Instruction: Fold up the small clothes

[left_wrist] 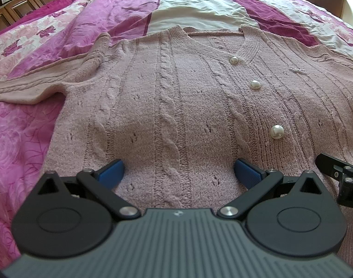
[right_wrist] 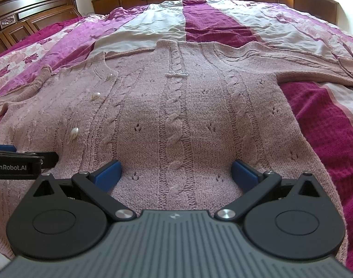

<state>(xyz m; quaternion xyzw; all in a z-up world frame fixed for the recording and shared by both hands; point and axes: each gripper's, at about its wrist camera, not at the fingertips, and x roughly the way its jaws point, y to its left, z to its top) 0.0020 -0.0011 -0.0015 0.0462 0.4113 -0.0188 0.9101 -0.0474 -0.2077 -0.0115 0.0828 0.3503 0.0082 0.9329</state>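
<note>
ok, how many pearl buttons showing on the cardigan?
3, in a row down the cardigan front: one by the V-neck, one mid-chest, one lower. More may sit near the hem, hidden behind the left hand-held gripper.

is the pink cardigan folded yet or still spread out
Spread out: the cardigan lies flat on the bedspread, front up, both sleeves out to the sides, no fold made yet.

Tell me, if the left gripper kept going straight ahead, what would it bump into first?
Probably the pink cardigan itself: the open left gripper sits low over the knit, aimed along its cable pattern. Exact height is unclear.
</note>
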